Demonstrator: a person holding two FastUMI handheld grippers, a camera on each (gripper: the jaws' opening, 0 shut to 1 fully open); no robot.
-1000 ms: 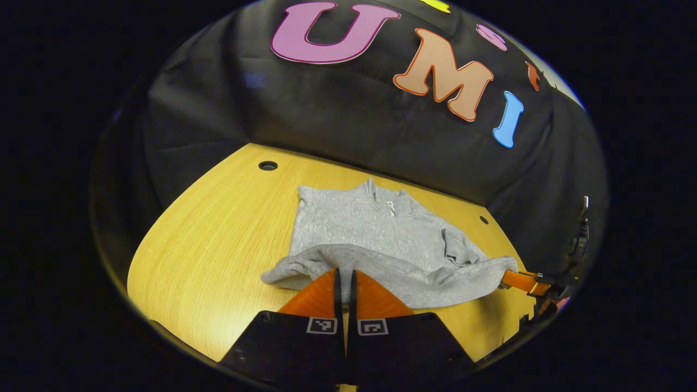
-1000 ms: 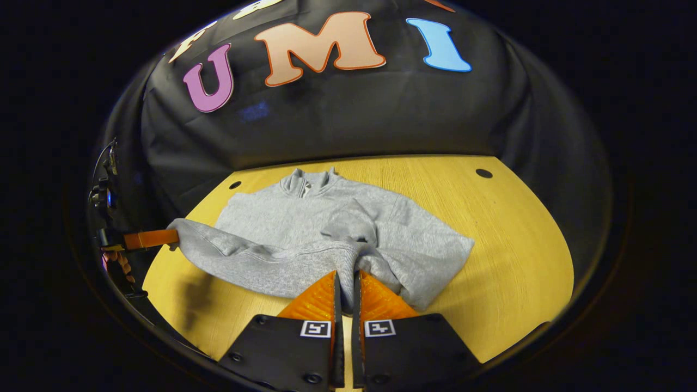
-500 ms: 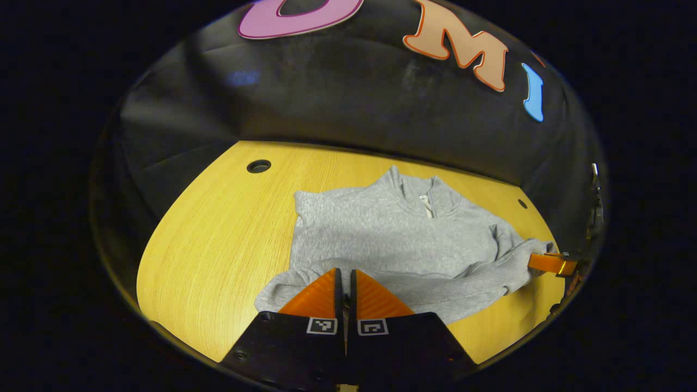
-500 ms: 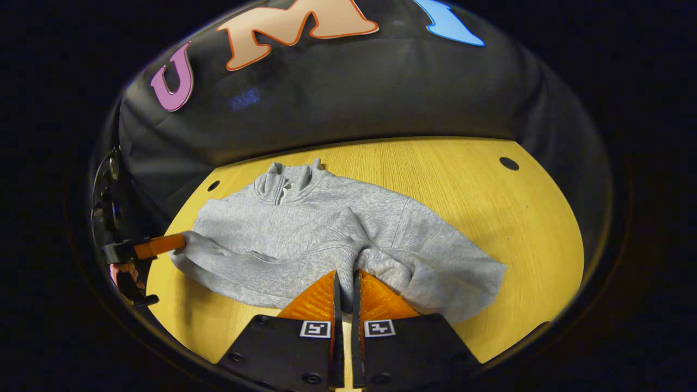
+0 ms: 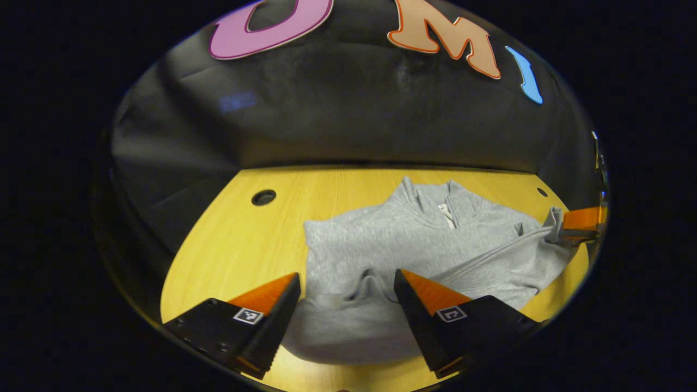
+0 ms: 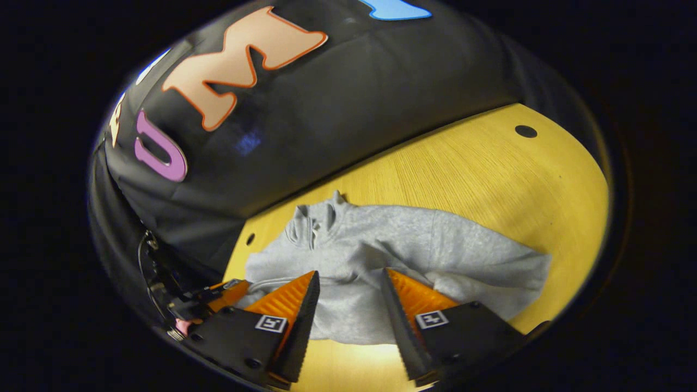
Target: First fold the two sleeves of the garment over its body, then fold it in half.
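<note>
Garment: a grey sweatshirt (image 5: 414, 256) with a short zipped collar lies on the yellow wooden table (image 5: 239, 245), collar toward the booth wall. In the left gripper view its body is spread mostly flat, with a raised wrinkle in the cloth near the lower middle and a rounded hem edge nearest the camera. A sleeve runs diagonally across the body toward the far right, where its cuff meets the tip of the other gripper; whether that tip grips the cuff cannot be told from this view. In the right gripper view the sweatshirt (image 6: 403, 256) shows one shoulder and side spread out to the right, edges rumpled.

Left gripper (image 5: 347, 291): fingers spread wide, nothing between them. The sweatshirt lies below the gap; the fingers appear clear of the cloth.

Right gripper (image 6: 346, 291): fingers likewise wide apart, holding nothing, with grey cloth visible beneath the gap. Contact with the cloth cannot be confirmed.

Table: round holes (image 5: 263, 197) in the surface near the far edge.
</note>
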